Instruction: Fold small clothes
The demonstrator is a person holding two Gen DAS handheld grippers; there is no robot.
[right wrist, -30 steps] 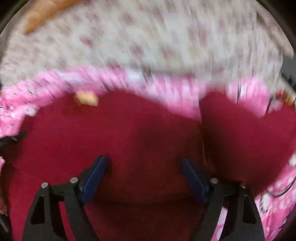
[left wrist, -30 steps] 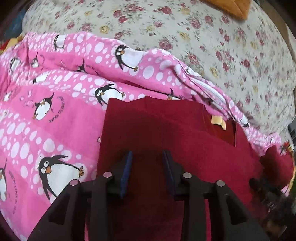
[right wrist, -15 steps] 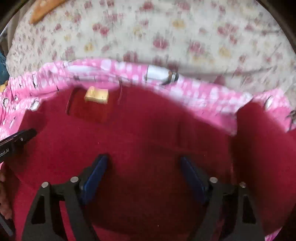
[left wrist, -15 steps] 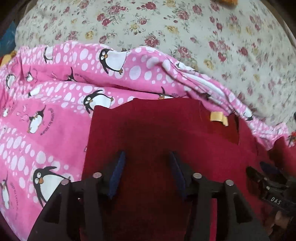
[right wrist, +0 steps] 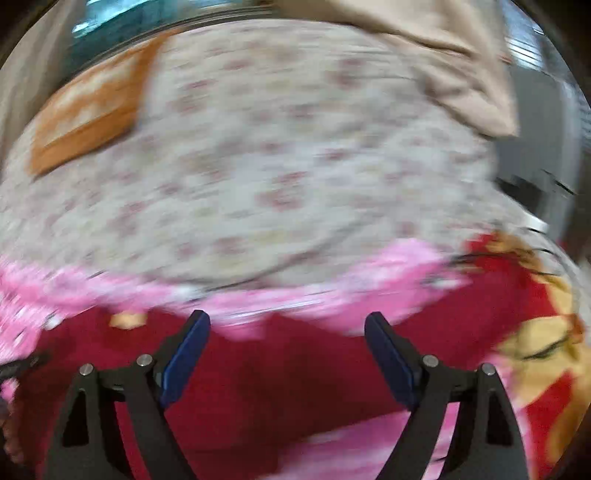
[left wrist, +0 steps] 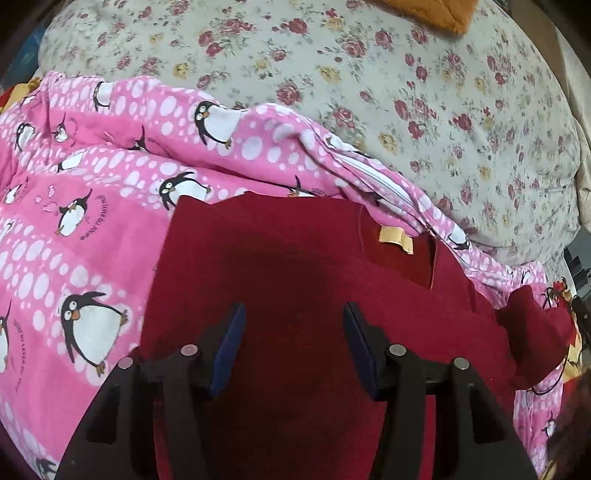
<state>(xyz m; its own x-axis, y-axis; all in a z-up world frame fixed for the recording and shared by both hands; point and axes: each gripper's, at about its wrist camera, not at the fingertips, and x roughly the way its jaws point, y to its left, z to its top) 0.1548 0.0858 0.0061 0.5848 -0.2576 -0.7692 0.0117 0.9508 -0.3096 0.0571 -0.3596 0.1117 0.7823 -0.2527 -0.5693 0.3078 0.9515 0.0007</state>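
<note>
A dark red garment [left wrist: 295,266] lies flat on a pink penguin-print blanket [left wrist: 74,206], with a yellow neck label [left wrist: 395,238] at its far right. My left gripper [left wrist: 293,325] is open and empty just above the middle of the garment. My right gripper [right wrist: 286,339] is open and empty above the garment's far edge [right wrist: 280,373]; this view is blurred by motion. The label also shows in the right wrist view [right wrist: 127,319].
A floral bedsheet [left wrist: 406,92] covers the bed beyond the blanket. An orange cloth [left wrist: 432,13] lies at the far edge; it also shows in the right wrist view [right wrist: 92,110]. A red and yellow patterned cloth [right wrist: 535,332] lies to the right.
My left gripper has opened wider and drawn back slightly over the garment. My right gripper has lifted and tilted up, so more bedsheet and less garment fills its view.
</note>
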